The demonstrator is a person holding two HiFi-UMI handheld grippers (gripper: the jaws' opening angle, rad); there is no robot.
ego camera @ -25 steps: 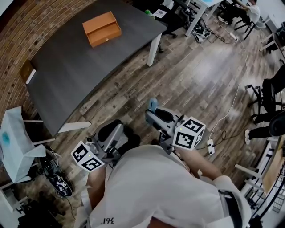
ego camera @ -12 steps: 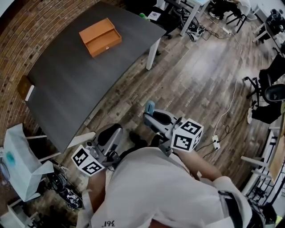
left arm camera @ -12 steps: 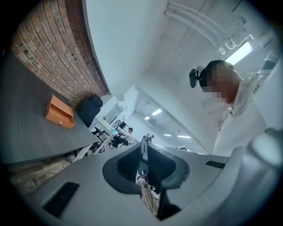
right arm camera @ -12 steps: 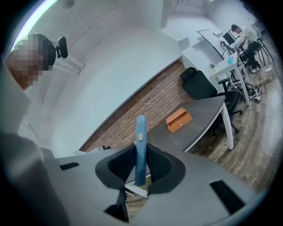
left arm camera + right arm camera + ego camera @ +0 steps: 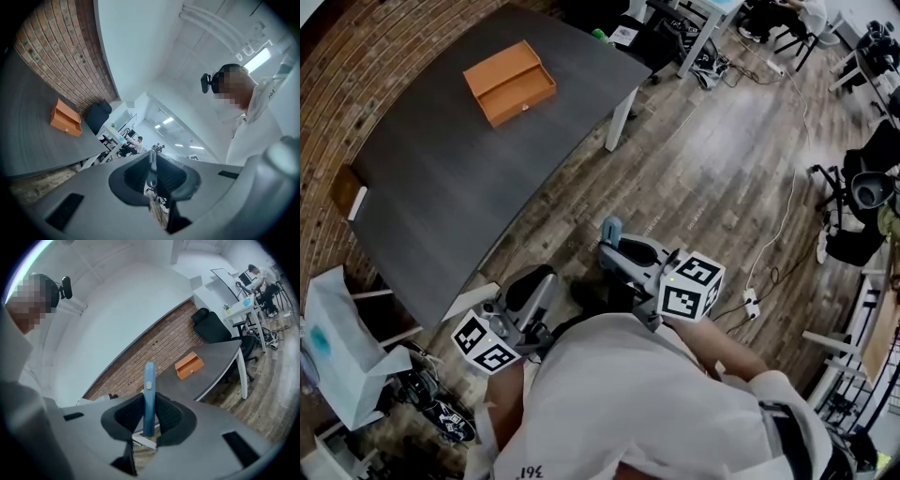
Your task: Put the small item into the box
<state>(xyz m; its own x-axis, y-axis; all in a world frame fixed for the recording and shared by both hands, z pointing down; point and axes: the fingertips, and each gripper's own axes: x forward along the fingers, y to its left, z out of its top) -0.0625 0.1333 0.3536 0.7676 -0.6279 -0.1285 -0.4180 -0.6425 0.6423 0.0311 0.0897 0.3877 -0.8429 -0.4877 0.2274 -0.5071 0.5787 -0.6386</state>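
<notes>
Between the right gripper's pads I pinch the small blue item, which stands upright. The orange box lies well apart from it on the dark table. My left gripper has its jaws pressed together, with nothing in them. Against a second ago, box and table sit slightly lower in the head view. Wooden floor and the table's white leg lie between.

Person has stepped toward table: box now sits lower and further left in head view, bag slid down. Left gripper and right gripper drifted slightly lower.
</notes>
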